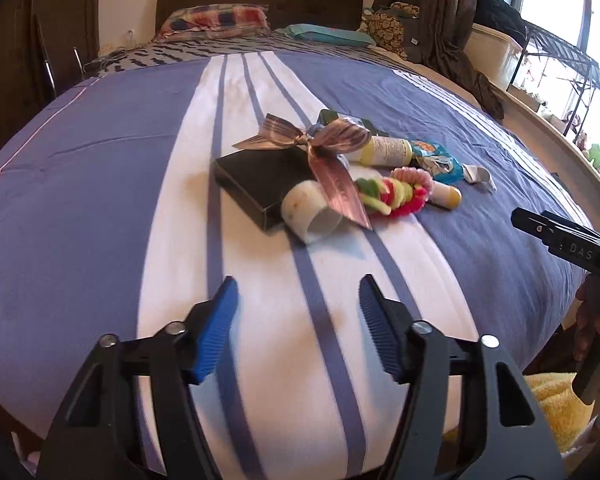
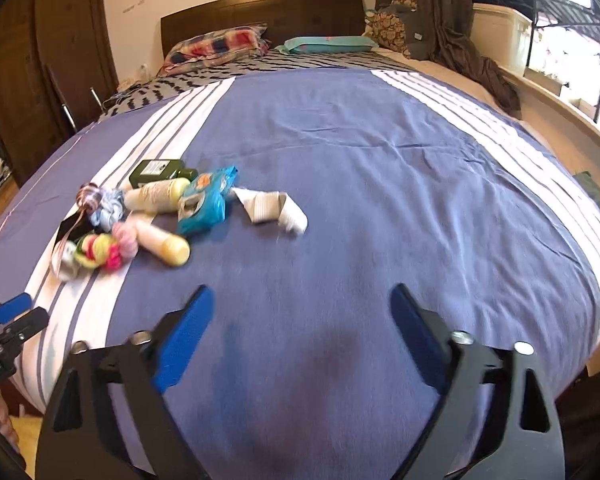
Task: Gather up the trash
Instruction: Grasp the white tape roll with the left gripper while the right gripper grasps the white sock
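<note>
Both the left gripper (image 1: pixel 296 292) and right gripper (image 2: pixel 302 300) hovered with fingers spread wide, empty, the trash pile (image 1: pixel 340 172) lying on the bed (image 2: pixel 360 168) ahead of them.

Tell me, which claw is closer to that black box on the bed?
Left. The left claw hovers open just short of the black box, facing it; the right claw hovers open farther off to the box's right.

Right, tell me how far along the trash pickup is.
Nothing looks collected yet. The pile sits untouched on the bed: black box, ribbon, blue wrapper, cardboard roll, bottles. Nothing is in hand: the left tool and right tool are both open and short of the pile. All the picking up is left.
</note>
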Tool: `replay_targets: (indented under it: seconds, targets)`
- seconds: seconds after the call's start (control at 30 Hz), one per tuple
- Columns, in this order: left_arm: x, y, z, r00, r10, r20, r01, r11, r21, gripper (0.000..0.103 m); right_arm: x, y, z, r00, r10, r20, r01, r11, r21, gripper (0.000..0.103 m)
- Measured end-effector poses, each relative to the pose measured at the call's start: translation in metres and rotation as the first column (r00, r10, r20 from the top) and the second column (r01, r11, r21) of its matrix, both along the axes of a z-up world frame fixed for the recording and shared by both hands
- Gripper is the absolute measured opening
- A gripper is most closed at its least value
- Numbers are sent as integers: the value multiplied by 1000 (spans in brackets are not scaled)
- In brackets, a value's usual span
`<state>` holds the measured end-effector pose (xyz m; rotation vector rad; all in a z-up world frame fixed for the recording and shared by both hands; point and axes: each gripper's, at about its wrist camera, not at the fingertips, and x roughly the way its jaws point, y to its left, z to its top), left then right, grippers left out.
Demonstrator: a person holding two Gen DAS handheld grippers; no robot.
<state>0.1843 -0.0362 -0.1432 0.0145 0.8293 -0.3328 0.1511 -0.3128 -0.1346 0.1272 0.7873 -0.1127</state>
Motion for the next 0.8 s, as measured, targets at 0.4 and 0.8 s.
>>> replay_targets:
  seconds: [0.4,0.8]
  targets:
    - [25,-18,-4,1000,4,-7,-4,1000,-4,35,48,-9,-1,1000,25,15,-26,1000,18,54]
    - [32,-11,-2,1000,17,-8,-18,1000,-20,13,68,-7,-8,998,65,-2,-65,998,-13,18]
